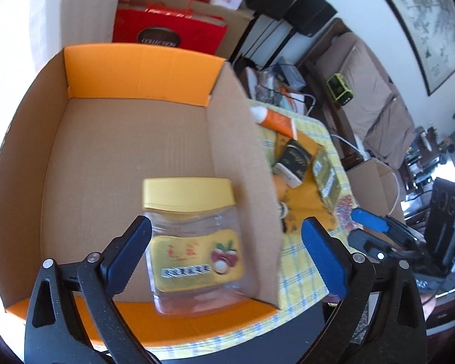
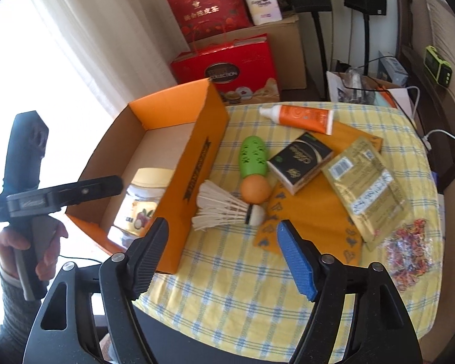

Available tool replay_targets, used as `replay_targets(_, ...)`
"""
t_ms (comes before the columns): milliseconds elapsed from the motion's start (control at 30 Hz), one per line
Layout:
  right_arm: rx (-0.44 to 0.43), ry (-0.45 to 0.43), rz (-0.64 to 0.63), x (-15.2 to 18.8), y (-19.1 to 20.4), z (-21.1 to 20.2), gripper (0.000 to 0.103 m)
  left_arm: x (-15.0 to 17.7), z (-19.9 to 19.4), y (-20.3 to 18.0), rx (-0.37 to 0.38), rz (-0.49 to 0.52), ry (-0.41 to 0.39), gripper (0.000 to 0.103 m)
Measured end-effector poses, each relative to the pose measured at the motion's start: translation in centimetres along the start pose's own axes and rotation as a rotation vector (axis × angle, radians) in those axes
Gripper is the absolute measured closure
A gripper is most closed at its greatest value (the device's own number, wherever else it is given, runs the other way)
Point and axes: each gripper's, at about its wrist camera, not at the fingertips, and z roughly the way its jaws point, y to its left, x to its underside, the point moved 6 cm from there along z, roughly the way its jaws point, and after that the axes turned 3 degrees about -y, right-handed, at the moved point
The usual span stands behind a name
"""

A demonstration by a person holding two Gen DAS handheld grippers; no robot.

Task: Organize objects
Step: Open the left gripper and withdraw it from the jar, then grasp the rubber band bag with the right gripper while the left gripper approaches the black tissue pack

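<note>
A clear plastic jar (image 1: 194, 242) with a yellow lid and gold label lies on the floor of the open cardboard box (image 1: 136, 75). My left gripper (image 1: 227, 227) hovers above it, open, its pads clear of the jar. In the right wrist view the jar (image 2: 139, 200) shows behind the box's orange wall (image 2: 197, 157). My right gripper (image 2: 223, 226) is open over the yellow checked tablecloth (image 2: 227, 288), just short of a white shuttlecock (image 2: 224, 209), with nothing between its fingers.
Right of the box lie a green and orange toy (image 2: 253, 157), an orange tube (image 2: 300, 115), a black packet (image 2: 300, 157), a gold packet (image 2: 367, 188) and a heap of coloured rubber bands (image 2: 409, 251). Red gift bags (image 2: 227, 66) stand behind the table.
</note>
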Motion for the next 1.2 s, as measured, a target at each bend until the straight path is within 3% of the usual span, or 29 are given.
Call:
replay_targets(367,0.141,-0.042,0.054,0.7,-5.5,-3.4,0.015,1.2,-2.0,-6.0,-0.017,0.15,-0.081,0.0)
replay_targets(567,0.207,-0.061,0.082,1.4,-8.7,-5.1,0.0,2.4,-1.5,-9.2,-0.014,0.225,-0.096,0.0)
replay_targets(800,0.277,-0.063,0.118,2.6,-12.3,-6.2,0.0,3.6,-0.6,-12.9,0.033,0.301,-0.108,0.0)
replay_targets(1200,0.368,-0.038,0.184,4.8,-18.2,-5.3,0.001,6.1,4.0,-14.7,-0.003,0.313,-0.037,0.0)
